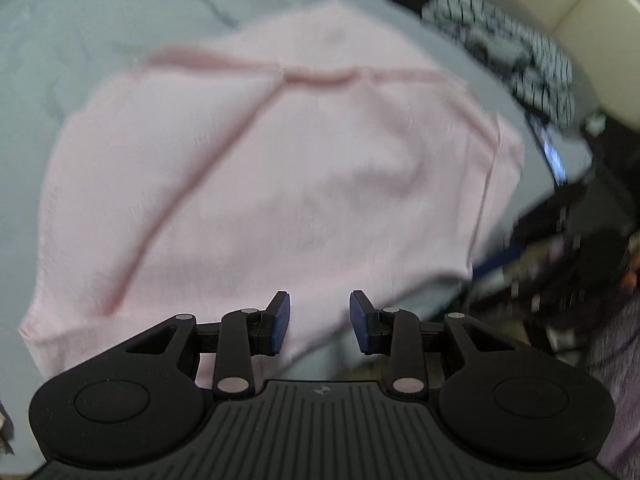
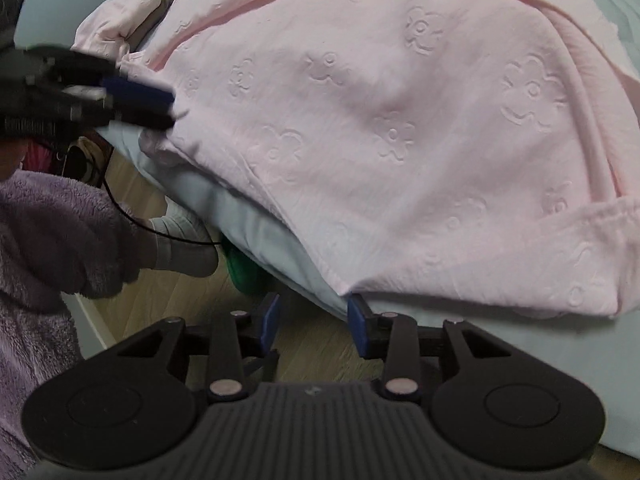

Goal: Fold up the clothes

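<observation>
Though it lies spread on the bed (image 2: pixel 500 344), the pink top (image 2: pixel 360 128) looks light, soft and floppy; hems and corners suit pinching. Left claw (image 1: pixel 319 320) is spread and empty above it; right claw (image 2: pixel 313 322), also spread, nears the corner.

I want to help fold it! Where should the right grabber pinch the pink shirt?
Probably the near corner of the pink shirt, where its hem ends at the bed's edge. It lies just ahead of the right gripper, whose jaws stand open, so come straight forward from the bedside. The left gripper is at the corner farther along that hem.
</observation>
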